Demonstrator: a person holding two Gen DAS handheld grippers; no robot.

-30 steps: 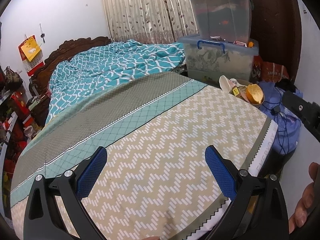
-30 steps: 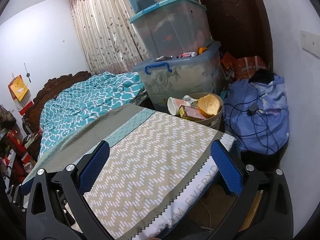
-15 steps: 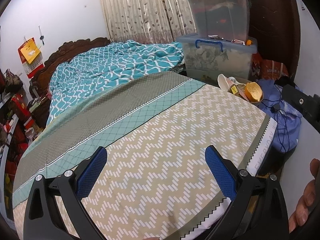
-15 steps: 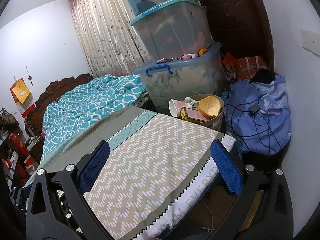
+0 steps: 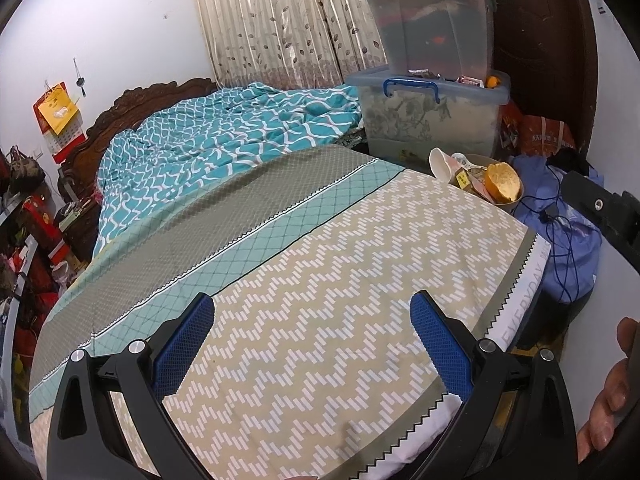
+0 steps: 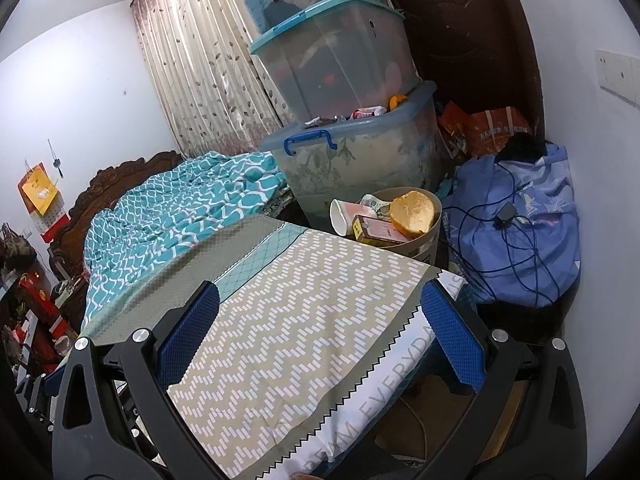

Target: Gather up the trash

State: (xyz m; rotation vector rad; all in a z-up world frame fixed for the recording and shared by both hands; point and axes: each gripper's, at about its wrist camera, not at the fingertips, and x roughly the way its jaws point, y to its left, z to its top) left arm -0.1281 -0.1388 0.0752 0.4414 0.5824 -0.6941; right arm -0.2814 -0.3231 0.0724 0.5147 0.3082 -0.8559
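Note:
A round tan waste bin stands on the floor past the bed's far corner, full of trash: a white paper cup, a brown carton and an orange fruit peel. The left wrist view shows the same waste bin at upper right. My left gripper hangs open over the zigzag bedspread, nothing between its blue pads. My right gripper is open too, above the bed's foot corner, well short of the bin. Part of the right gripper's black body and a hand appear at the left view's right edge.
The bed carries a teal quilt towards the headboard. Stacked clear storage boxes rise behind the bin. A blue bag with tangled cables lies against the right wall, with orange bags behind it. Clutter lines the left side.
Both views have pulled back and risen slightly, so the bin looks a little further off. Both grippers stay open and empty.

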